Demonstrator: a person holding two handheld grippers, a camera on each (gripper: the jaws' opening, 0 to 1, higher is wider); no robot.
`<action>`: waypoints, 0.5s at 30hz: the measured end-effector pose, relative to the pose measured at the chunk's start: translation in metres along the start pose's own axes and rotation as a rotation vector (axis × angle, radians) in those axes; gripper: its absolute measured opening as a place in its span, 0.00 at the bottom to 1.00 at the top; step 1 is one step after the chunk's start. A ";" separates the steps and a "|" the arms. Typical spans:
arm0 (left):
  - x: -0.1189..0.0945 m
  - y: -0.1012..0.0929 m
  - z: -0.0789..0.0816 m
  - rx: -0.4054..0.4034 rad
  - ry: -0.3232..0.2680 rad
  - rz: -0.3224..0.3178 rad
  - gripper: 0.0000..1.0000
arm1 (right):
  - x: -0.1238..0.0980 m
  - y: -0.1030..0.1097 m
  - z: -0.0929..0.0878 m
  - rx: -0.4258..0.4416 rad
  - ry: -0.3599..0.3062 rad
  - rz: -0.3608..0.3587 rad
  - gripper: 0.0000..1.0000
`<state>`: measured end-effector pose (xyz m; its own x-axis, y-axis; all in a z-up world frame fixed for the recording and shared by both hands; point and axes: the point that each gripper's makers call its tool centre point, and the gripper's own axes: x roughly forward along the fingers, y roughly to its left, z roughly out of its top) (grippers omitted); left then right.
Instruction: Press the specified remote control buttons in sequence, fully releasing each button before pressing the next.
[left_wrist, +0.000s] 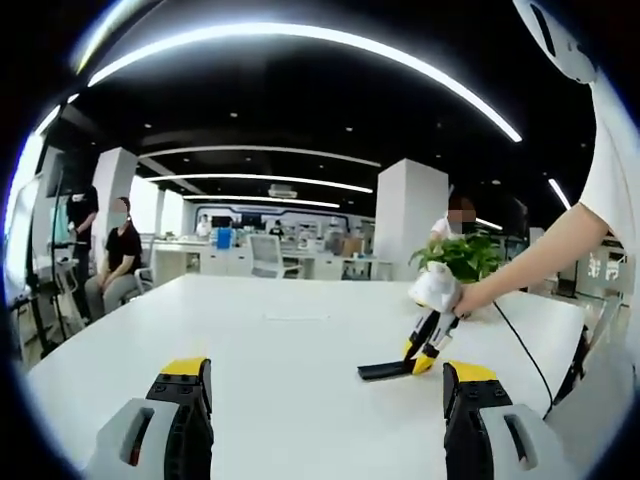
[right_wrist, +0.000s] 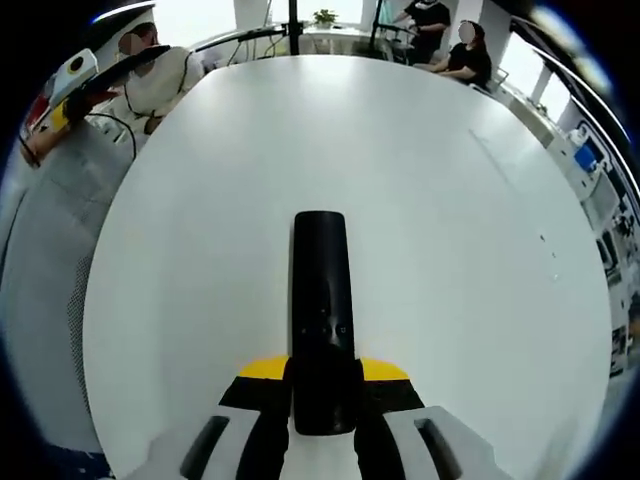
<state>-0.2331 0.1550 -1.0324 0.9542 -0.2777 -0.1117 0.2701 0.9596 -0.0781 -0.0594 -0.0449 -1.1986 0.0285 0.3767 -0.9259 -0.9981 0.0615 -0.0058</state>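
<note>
A long black remote (right_wrist: 320, 290) lies flat on the white table (right_wrist: 470, 250), pointing away from me. My right gripper (right_wrist: 322, 388) is shut on its near end, yellow-and-black jaws against both sides. From the left gripper view the same remote (left_wrist: 384, 370) rests on the table (left_wrist: 270, 340) at the right, with the right gripper (left_wrist: 424, 352) tilted down onto its end, held by a hand (left_wrist: 470, 297). My left gripper (left_wrist: 325, 405) hovers low over the table's near side, jaws wide apart and nothing between them.
A potted plant (left_wrist: 465, 255) stands behind the right gripper. A black cable (left_wrist: 522, 348) runs across the table's right side. Seated people (left_wrist: 118, 262) are at the far left, others (right_wrist: 466, 55) beyond the table's far end. Desks and chairs fill the background.
</note>
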 end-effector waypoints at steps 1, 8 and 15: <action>0.000 0.000 0.000 -0.001 0.001 0.000 1.00 | 0.000 -0.003 0.000 0.004 0.002 -0.003 0.21; 0.001 0.001 -0.002 -0.003 0.008 0.002 1.00 | 0.000 -0.021 0.002 0.023 0.029 -0.009 0.21; 0.001 0.007 -0.007 -0.006 0.013 0.006 1.00 | 0.001 -0.029 0.000 0.046 0.038 -0.010 0.21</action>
<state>-0.2309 0.1614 -1.0399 0.9539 -0.2728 -0.1254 0.2638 0.9609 -0.0838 -0.0308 -0.0460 -1.1992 0.0355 0.3406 -0.9395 -0.9941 0.1083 0.0016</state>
